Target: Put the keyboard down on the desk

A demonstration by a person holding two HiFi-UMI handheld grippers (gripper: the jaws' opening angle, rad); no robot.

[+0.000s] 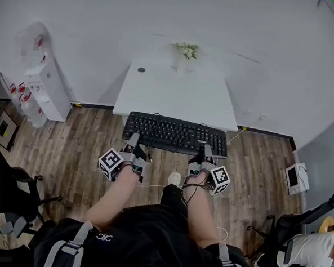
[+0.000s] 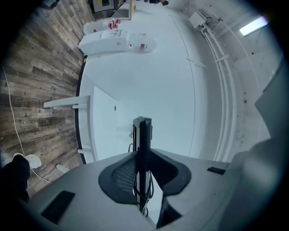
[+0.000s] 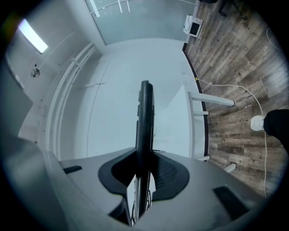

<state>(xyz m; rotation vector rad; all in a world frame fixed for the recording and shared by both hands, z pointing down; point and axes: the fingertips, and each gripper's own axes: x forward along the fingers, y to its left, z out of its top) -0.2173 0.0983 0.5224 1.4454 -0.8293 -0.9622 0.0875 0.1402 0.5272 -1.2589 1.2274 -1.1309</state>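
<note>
Both grippers are clamping the keyboard (image 1: 175, 134) by its near long edge. The left gripper (image 1: 134, 139) is pinching the lower left corner and the right gripper (image 1: 206, 152) the lower right; in each gripper view the jaws are standing narrowly apart with the black keyboard edge pressed between the pads.

The keyboard is hanging in the middle of the head view. It is lying roughly flat, mostly over the wooden floor (image 1: 81, 153), with its far edge just reaching the near edge of the white desk (image 1: 175, 94). It is not resting on the desk.

Hazards, as judged:
- Both grips are sitting on one edge, so the unsupported far side is likely pulling downward and could pivot or slip out.
- Letting go here would probably drop it to the floor.
- An approach that is too low risks striking the desk edge.
- Uneven hand travel could twist the keyboard.
- The flowers (image 1: 187, 49) at the upper end of the desk appear well clear.
</note>
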